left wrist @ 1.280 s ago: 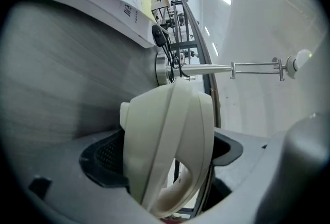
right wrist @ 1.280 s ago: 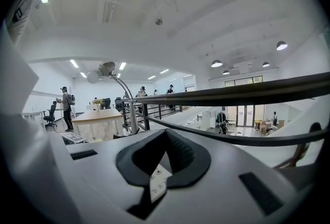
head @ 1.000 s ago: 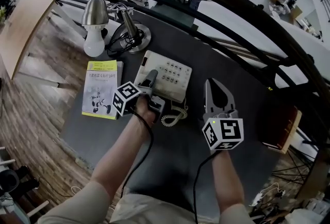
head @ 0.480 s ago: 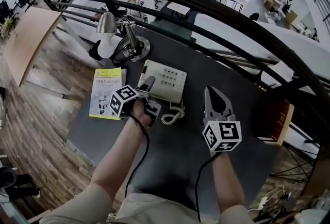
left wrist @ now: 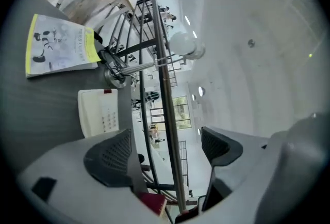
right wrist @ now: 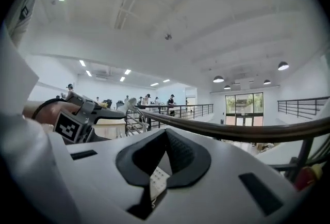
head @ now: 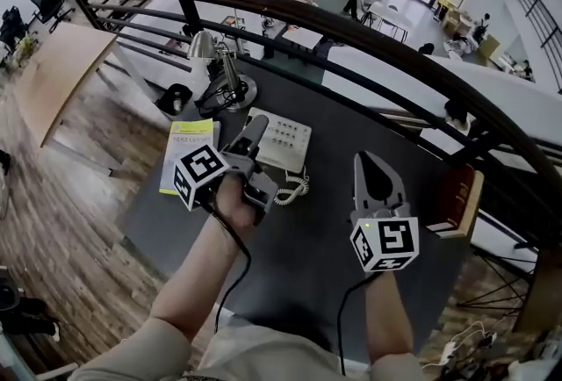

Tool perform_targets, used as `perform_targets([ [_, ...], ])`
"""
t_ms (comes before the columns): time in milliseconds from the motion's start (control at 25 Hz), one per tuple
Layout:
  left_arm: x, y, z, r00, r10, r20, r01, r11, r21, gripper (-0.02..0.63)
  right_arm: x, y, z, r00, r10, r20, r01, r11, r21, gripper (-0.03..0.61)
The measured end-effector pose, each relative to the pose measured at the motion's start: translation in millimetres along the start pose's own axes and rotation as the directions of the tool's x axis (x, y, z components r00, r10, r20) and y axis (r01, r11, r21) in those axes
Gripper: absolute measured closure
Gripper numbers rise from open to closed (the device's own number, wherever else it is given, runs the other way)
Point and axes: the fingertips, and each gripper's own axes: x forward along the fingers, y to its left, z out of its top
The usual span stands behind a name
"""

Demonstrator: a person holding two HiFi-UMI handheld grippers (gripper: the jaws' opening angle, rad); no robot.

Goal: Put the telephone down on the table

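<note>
Though the spread, empty left gripper hides its nine-o'clock end, the cream push-button telephone lies ten-to-four o'clock. The right gripper is pressed together.

1. Telephone: one, centre of frame.
2. Booklet: one, left of centre.
3. Desk lamp: one, upper left.
4. Grippers: two, the left gripper and the right gripper.
5. Brown boxy item: one, right side.
6. Table: one.
</note>
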Motion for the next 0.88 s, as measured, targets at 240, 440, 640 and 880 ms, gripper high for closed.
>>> perform_targets([
  [240,-56,-86,-30,0.987,-0.159,-0.018,0.160,0.976,0.144,0.215,-48,30,61,0.994,0.063,0.089,-0.055,0.994,-0.093,0.577],
  [440,-104,-136,-57,0.973,-0.229,-0.023,0.222,0.909,0.353,0.384,-87,47,91,0.984,0.102,0.146,-0.088,0.991,-0.104,0.577],
  [640,-151,-174,-106,0.931,-0.353,-0.096,0.318,0.651,0.690,0.561,-120,60,104,0.979,0.126,0.160,-0.106,0.986,-0.130,0.577],
  [880,-179,-162,-164,0.924,-0.305,-0.231,0.336,0.360,0.870,0.609,-153,70,100,0.981,0.140,0.133,-0.117,0.979,-0.167,0.577],
])
